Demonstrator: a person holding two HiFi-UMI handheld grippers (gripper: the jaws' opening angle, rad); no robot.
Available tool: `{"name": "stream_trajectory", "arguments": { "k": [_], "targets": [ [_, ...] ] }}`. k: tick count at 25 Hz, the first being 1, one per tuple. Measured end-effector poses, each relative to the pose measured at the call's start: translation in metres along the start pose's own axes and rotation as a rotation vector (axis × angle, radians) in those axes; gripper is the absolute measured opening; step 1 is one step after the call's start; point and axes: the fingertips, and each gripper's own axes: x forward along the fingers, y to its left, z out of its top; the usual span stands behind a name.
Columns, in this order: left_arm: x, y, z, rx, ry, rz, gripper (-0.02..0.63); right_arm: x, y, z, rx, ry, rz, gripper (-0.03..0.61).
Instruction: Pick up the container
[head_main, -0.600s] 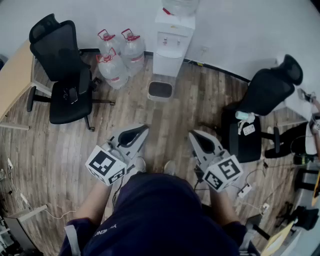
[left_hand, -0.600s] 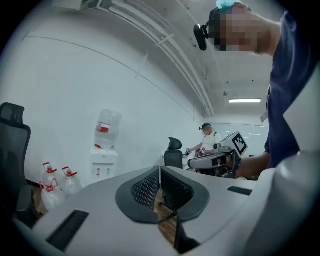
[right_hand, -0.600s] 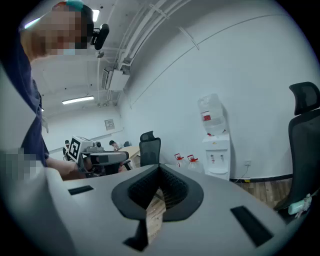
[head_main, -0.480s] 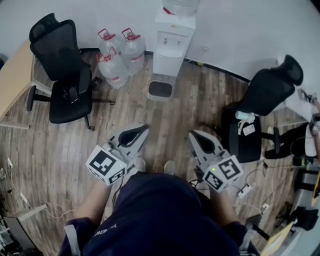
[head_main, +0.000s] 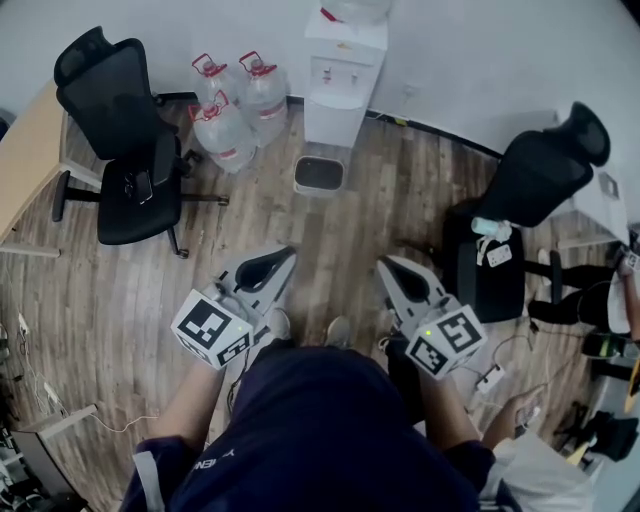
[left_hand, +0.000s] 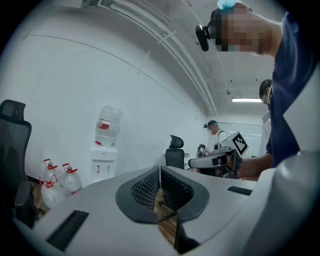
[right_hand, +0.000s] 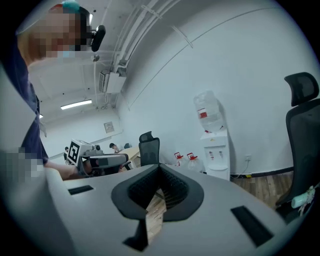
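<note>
Both jaws fully closed, nothing gripped: left grey gripper (head_main: 268, 270) and right grey gripper (head_main: 402, 281) held above brown wood-plank floor (head_main: 340, 240).

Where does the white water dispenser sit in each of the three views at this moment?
Head view: the water dispenser is at the top, just right of centre.
Left gripper view: the water dispenser is left of centre, at mid-height.
Right gripper view: the water dispenser is right of centre, at mid-height.
Shared landmark: the red-capped water jugs stand on the floor just left of it in every view.
</note>
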Motion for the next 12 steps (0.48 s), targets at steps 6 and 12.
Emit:
{"name": "stream_trajectory", "arguments": {
  "k": [6, 12],
  "targets": [
    [0.018, 0.004, -0.011, -0.012, 0.019, 0.047, 0.032, 0.012, -0.021, -0.005, 0.023, -0.006, 0.020, 0.018],
    [0.039, 0.038, -0.024, -0.026, 0.041, 0.088, 0.034, 0.043, -0.043, -0.015, 0.008, 0.043, 0.060, 0.018]
  ]
}}
